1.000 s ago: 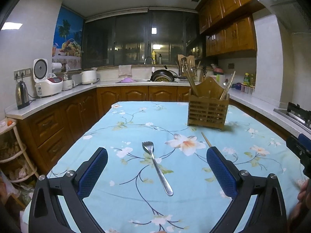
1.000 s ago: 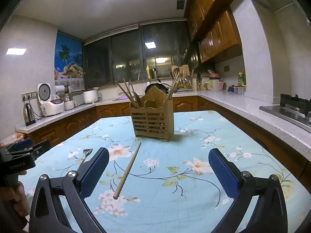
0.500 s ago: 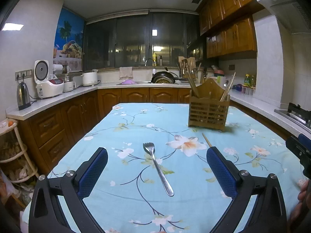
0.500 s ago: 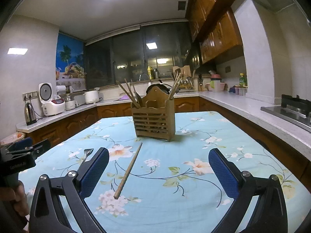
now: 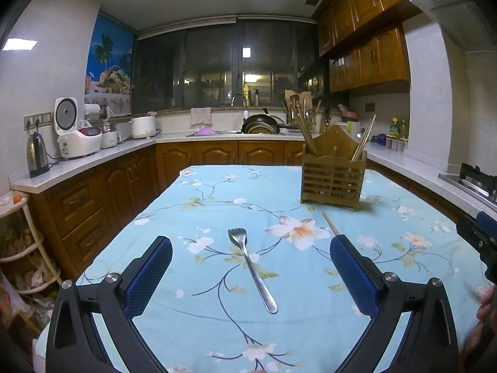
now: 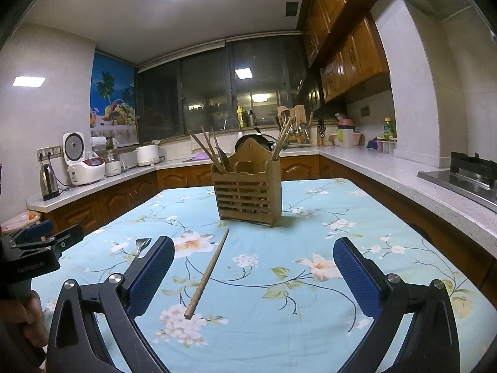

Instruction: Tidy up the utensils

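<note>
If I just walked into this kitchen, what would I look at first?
Probably the bright blue flowery tablecloth that covers the whole table. A shiny metal fork lies flat on it, between the open fingers of the left gripper, and a single wooden chopstick lies loose in front of the right gripper. Behind them, further back on the table, stands a wooden utensil holder with chopsticks sticking out of it.

I see a rice cooker and kettle on the left counter, a pan by the sink, a floral tablecloth.
</note>
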### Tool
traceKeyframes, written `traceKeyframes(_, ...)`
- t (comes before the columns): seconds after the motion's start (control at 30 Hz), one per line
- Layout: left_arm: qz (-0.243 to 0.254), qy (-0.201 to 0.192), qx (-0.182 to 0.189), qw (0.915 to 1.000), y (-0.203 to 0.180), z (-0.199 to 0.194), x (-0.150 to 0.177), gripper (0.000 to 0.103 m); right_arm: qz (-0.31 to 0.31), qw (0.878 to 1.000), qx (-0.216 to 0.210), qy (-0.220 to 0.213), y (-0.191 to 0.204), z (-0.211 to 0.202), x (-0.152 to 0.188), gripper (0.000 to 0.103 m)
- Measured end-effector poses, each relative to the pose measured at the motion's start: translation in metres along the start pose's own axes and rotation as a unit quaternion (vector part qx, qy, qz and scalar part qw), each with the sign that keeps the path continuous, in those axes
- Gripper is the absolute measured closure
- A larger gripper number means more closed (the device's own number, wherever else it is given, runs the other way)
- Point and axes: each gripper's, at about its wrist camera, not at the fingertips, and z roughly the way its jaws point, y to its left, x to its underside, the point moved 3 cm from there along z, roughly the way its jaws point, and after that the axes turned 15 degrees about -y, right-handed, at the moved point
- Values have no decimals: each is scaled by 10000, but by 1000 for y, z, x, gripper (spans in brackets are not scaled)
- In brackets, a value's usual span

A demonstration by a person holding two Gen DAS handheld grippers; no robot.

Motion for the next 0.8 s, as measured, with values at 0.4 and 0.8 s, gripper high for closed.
traceKeyframes(0.4,61,-24,-40,10000,-3,-2,0,1,15,10000,-49,-33,1,1,-2,0)
traceKeyframes(0.8,51,-43,5,10000,-4,-2,0,1,29,10000,-81,-49,2,1,-3,0)
